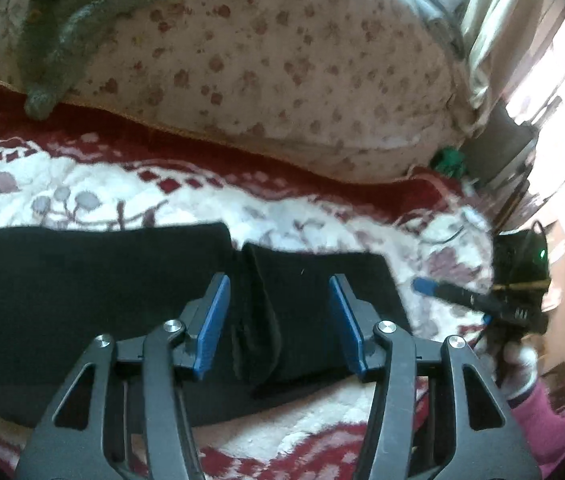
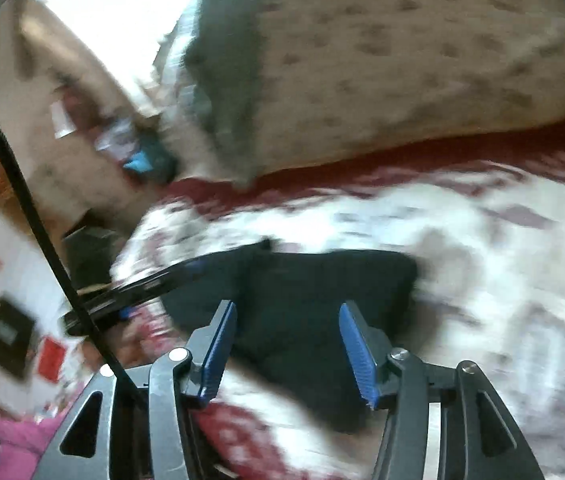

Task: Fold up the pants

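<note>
Black pants [image 1: 82, 288] lie folded flat on the red-and-white bedspread [image 1: 82, 184], with a thicker folded end toward the right. My left gripper [image 1: 278, 284] hovers over that end with its blue pads [image 1: 214, 320] spread apart and no cloth pinched between them. In the right wrist view, which is blurred, the pants [image 2: 322, 280] lie under my right gripper [image 2: 288, 308], also open with nothing held. The right gripper [image 1: 454, 294] shows at the pants' right edge in the left wrist view. The left gripper [image 2: 154, 284] reaches in from the left in the right wrist view.
A big flowered pillow [image 1: 282, 60] fills the back of the bed, and a grey-green cloth [image 1: 66, 28] is draped over it. A gloved hand [image 1: 522, 364] in a pink sleeve [image 1: 554, 420] holds the right gripper. A black cable [image 2: 22, 184] crosses the right wrist view. Room clutter lies beyond the bed's edges.
</note>
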A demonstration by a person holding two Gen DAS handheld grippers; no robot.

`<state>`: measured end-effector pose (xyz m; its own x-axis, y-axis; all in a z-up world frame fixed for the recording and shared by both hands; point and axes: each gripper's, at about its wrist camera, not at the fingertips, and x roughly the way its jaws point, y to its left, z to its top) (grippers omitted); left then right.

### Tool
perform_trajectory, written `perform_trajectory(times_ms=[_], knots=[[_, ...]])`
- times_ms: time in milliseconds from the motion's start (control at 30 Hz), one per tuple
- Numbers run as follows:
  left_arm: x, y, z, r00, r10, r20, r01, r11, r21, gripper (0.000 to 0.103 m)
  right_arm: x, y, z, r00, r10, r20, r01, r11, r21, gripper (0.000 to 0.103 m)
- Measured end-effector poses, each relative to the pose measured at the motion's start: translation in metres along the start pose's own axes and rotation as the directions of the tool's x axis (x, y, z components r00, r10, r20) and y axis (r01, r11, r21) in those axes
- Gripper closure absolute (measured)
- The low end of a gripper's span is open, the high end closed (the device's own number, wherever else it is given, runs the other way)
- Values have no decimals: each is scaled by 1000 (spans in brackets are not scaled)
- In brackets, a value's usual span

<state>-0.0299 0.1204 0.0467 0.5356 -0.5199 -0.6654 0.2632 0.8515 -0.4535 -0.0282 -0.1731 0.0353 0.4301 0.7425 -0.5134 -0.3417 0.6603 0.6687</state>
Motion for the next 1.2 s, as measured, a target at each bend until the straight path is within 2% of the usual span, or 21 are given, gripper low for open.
perform_trajectory(times_ms=[33, 100, 200, 300, 333, 367, 400, 433, 467, 533, 600, 700, 767, 833, 967, 1000, 1067, 1133, 1200], knots=[[6, -5, -4, 999, 36, -8, -36, 999, 7, 53, 0, -13, 1, 1000, -28, 1, 28, 999, 36, 51], [16, -6, -12, 998, 59, -34, -60, 998, -16, 53, 8, -31, 3, 999, -34, 0, 34, 995, 98, 51], [30, -3, -22, 993, 93, -78, -97, 994, -55, 53, 23, -49, 1, 1000, 27, -11, -24, 986, 167, 51], [42, 3, -30, 984, 145, -99, -154, 984, -92, 53, 39, -52, 4, 999, 45, -30, -39, 984, 175, 52], [45, 4, -32, 984, 147, -101, -157, 982, -105, 53, 45, -52, 6, 999, 43, -33, -36, 984, 173, 54], [45, 2, -34, 985, 151, -87, -160, 982, -103, 53, 49, -53, 7, 998, 44, -32, -38, 985, 171, 61], [45, -1, -35, 984, 157, -87, -164, 983, -87, 56, 52, -53, 8, 999, 39, -25, -34, 986, 162, 68], [46, -2, -36, 984, 151, -99, -159, 984, -80, 74, 52, -49, 9, 999, 33, -20, -29, 989, 146, 70], [47, -4, -37, 983, 138, -122, -148, 986, -78, 82, 52, -47, 9, 999, 29, -18, -27, 991, 128, 72], [45, -7, -38, 982, 134, -137, -144, 987, -73, 88, 44, -42, 7, 999, 38, -7, -37, 994, 106, 74], [39, -12, -38, 982, 136, -131, -145, 988, -58, 89, 35, -36, 6, 999, 42, -5, -42, 995, 91, 75], [33, -17, -39, 982, 145, -118, -151, 987, -46, 89, 25, -31, 1, 1000, 22, -12, -21, 997, 78, 75], [39, -13, -38, 979, 162, -122, -169, 984, -57, 89, 33, -33, 0, 998, -55, -32, 57, 997, 52, 75], [48, -5, -39, 977, 162, -141, -178, 978, -110, 89, 45, -39, 0, 994, -102, -48, 105, 993, 60, 74], [41, -2, -41, 981, 152, -121, -168, 976, -137, 85, 45, -39, 0, 992, -126, -31, 128, 990, 65, 63], [39, -2, -42, 980, 160, -116, -175, 975, -136, 84, 42, -38, 1, 990, -136, -30, 137, 988, 64, 63], [32, -2, -43, 977, 187, -105, -199, 972, -126, 81, 34, -32, 4, 987, -161, -6, 161, 986, 49, 63], [23, -3, -44, 970, 230, -81, -239, 964, -120, 71, 23, -22, 9, 985, -168, 28, 168, 986, 19, 62], [16, -1, -45, 963, 263, -57, -268, 956, -122, 71, 17, -9, 12, 988, -144, 46, 145, 989, -14, 58]])
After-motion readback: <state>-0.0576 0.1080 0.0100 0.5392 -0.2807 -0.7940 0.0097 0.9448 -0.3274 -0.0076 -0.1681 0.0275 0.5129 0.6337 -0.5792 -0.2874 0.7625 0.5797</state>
